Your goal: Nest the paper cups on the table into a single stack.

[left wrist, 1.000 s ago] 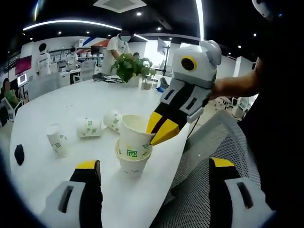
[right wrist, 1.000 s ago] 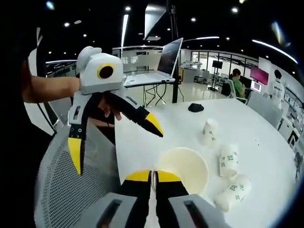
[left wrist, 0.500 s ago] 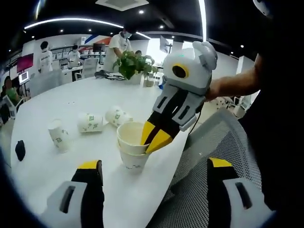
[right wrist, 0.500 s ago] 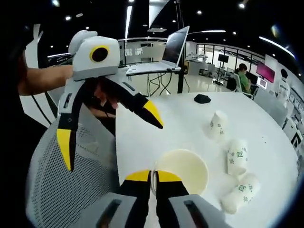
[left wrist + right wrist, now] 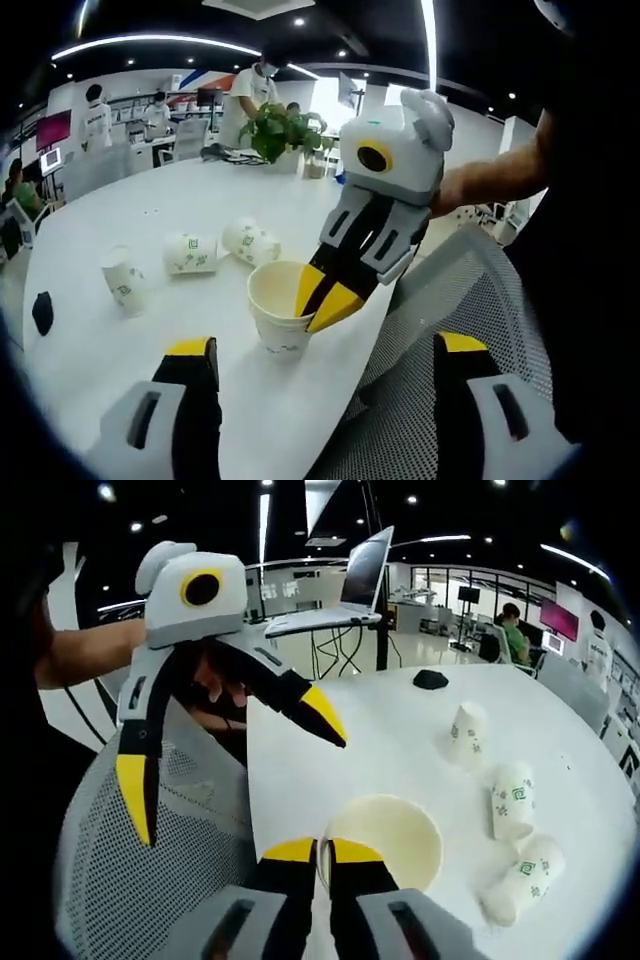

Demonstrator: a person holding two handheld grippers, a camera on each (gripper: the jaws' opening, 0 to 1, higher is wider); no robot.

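A stack of nested paper cups (image 5: 276, 312) stands upright near the white table's (image 5: 110, 215) near edge. My right gripper (image 5: 322, 300) reaches in from the right and is shut on the top cup's rim. In the right gripper view I look down into that cup (image 5: 388, 838), its rim pinched between my right gripper's (image 5: 323, 848) jaws. My left gripper (image 5: 324, 345) hangs wide open in front of the stack, holding nothing; it also appears as the left gripper (image 5: 230, 760) above the chair. Loose cups: one upside-down cup (image 5: 122, 282), two lying cups (image 5: 190, 253) (image 5: 250, 242).
A grey mesh chair (image 5: 420, 330) sits at the table's edge under both grippers. A small black object (image 5: 430, 679) lies on the table. A potted plant (image 5: 282, 135) stands at the far end and a laptop on a stand (image 5: 352, 588) beside the table. People stand farther off.
The held cup has sunk down into the cup beneath it, so the two now sit nested. My left gripper has stayed open.
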